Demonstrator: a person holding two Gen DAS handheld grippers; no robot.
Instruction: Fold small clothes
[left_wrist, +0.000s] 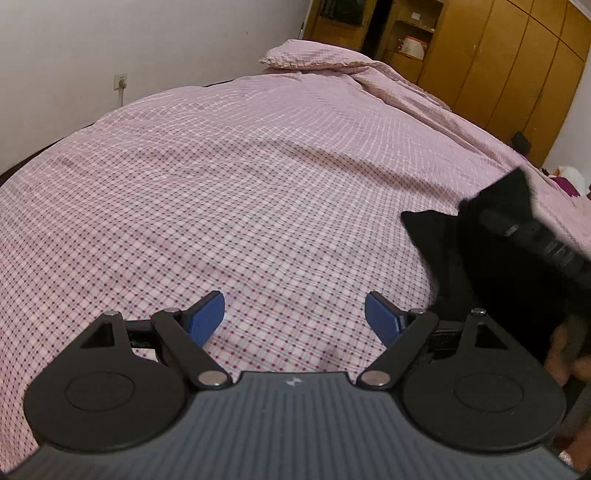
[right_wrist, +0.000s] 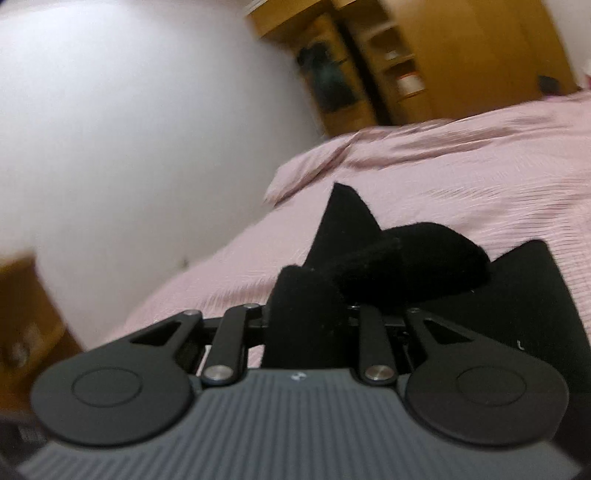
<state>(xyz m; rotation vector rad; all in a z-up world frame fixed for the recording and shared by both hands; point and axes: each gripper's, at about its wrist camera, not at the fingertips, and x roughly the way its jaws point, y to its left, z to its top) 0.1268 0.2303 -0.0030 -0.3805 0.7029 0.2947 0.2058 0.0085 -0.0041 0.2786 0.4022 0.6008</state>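
Note:
A small black garment (right_wrist: 391, 266) is clamped in my right gripper (right_wrist: 306, 317); its cloth bunches over the jaws and hides the fingertips. The view is tilted and blurred. In the left wrist view the same black garment (left_wrist: 476, 258) hangs at the right with a dark waistband (left_wrist: 532, 240), lifted above the pink checked bed cover (left_wrist: 258, 184). My left gripper (left_wrist: 294, 317) is open and empty, its blue pads (left_wrist: 207, 314) spread wide just above the cover, to the left of the garment.
A pillow (left_wrist: 306, 55) lies at the bed's far end. Wooden wardrobes (left_wrist: 517, 66) stand behind the bed on the right. A white wall with a socket (left_wrist: 120, 81) runs along the left. A wooden bedside unit (right_wrist: 22, 325) shows low left.

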